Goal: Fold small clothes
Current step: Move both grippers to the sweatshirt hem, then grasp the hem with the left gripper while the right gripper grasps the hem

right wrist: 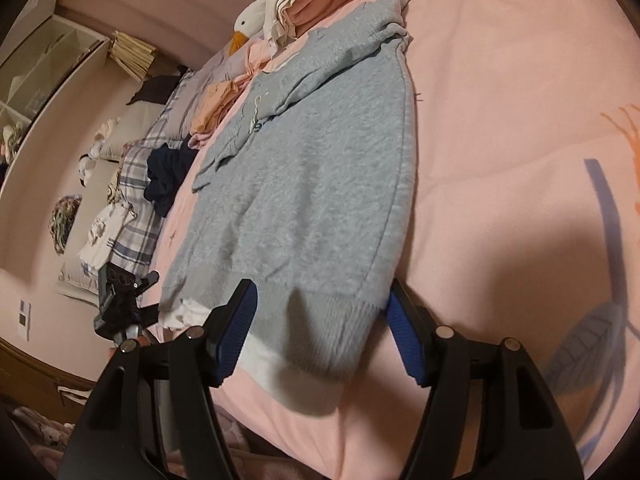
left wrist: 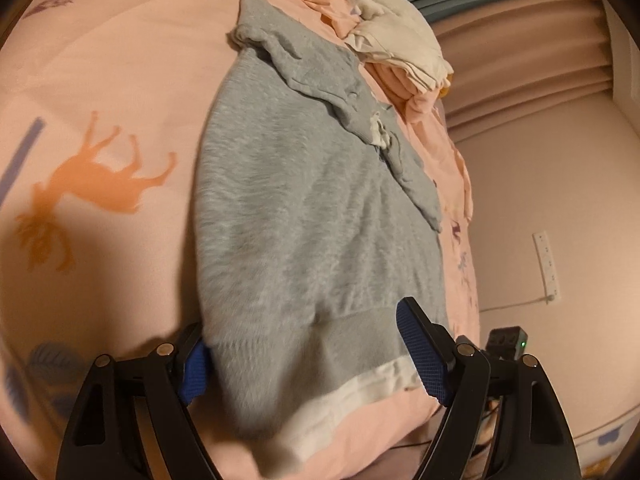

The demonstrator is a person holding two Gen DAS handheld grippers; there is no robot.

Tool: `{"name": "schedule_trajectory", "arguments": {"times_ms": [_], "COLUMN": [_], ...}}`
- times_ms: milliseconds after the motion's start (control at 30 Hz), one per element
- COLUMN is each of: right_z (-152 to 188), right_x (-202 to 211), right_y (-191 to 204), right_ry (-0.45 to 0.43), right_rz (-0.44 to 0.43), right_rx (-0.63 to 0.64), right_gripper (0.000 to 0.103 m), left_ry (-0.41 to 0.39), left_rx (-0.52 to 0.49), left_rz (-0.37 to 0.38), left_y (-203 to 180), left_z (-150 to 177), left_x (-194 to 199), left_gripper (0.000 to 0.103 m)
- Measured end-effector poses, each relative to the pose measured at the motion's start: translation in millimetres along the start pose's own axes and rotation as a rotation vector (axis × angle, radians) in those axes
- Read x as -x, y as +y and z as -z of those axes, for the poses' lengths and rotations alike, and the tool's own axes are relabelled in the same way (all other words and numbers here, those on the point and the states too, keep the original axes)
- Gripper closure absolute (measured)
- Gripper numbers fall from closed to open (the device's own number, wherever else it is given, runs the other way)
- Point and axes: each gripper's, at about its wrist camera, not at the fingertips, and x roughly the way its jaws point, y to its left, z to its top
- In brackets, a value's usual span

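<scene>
A light grey knit sweater lies flat on the pink bed cover, its ribbed hem toward me and a white inner hem peeking out below. My left gripper stands open astride the hem, one blue pad at the sweater's side edge and the other resting over the knit. My right gripper is open too, with the other hem corner between its blue pads. Each view shows the other gripper's black body just beyond the hem's end.
A stack of white and pink folded clothes sits beyond the collar, with a white goose plush beside it. A dark garment and plaid pillows lie along the bed's left side. A wall socket is past the bed edge.
</scene>
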Motion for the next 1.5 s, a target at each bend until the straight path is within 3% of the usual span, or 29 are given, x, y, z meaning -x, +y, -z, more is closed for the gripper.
{"name": "schedule_trajectory", "arguments": {"times_ms": [333, 433, 533, 633, 700, 900, 1067, 1333, 1500], "right_z": [-12.2, -4.7, 1.4, 0.7, -1.0, -2.2, -3.4, -14.7, -14.9], "right_x": [-20.2, -14.7, -10.2, -11.1, -12.7, -12.5, -5.8, 16.0, 30.0], "right_y": [10.9, 11.5, 9.6, 4.4, 4.6, 7.7, 16.6, 42.8, 54.8], "right_ry": [-0.022, 0.000, -0.004, -0.016, -0.027, -0.051, -0.095, -0.214, -0.266], "right_rz": [-0.031, -0.031, -0.025, -0.011, 0.002, -0.008, -0.050, -0.185, -0.216], "right_rx": [0.010, 0.022, 0.023, 0.004, 0.003, -0.005, 0.010, 0.047, 0.080], "right_gripper": [0.038, 0.042, 0.049, 0.061, 0.068, 0.078, 0.086, 0.089, 0.090], "left_ry": [0.009, 0.000, -0.016, -0.029, -0.031, -0.030, -0.063, -0.165, -0.212], "left_rx": [-0.007, -0.006, 0.010, 0.014, 0.027, 0.086, 0.040, -0.071, -0.108], "left_rz": [0.023, 0.021, 0.007, -0.029, -0.052, -0.033, 0.002, 0.126, 0.168], "left_y": [-10.4, -6.6, -4.1, -4.7, -3.1, 3.3, -13.9, -52.9, -63.8], "left_z": [-1.0, 6.3, 8.2, 7.0, 6.0, -0.9, -8.2, -18.0, -18.2], "left_x": [-14.1, -7.0, -4.6, -5.3, -6.1, -0.7, 6.4, 29.7, 41.3], "left_gripper": [0.022, 0.022, 0.028, 0.045, 0.062, 0.087, 0.093, 0.094, 0.095]}}
